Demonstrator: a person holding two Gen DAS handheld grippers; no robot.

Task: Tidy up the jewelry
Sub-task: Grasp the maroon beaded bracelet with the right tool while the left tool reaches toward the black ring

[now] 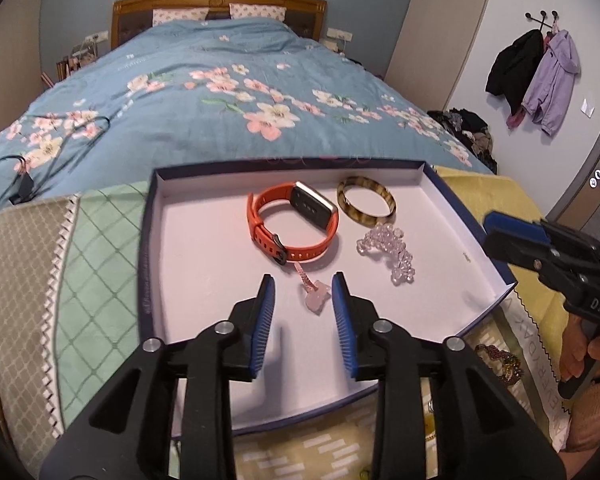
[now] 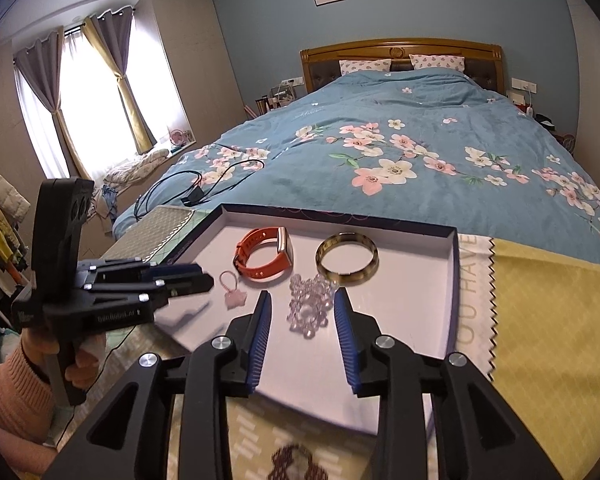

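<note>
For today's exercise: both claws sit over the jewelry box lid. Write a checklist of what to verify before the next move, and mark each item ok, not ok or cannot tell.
1. Left claw open, nothing pinched: ok; the pink charm lies between its fingers, pads not pressing it.
2. Right claw open, nothing pinched: ok; the clear bead bracelet lies loose between its fingers.
3. Orange watch and amber bangle inside the tray: ok.
4. Claws apart from each other: ok.
5. All jewelry in the tray: not ok; a beaded piece lies outside on the cloth.
6. Tray sits steady: cannot tell.
</note>
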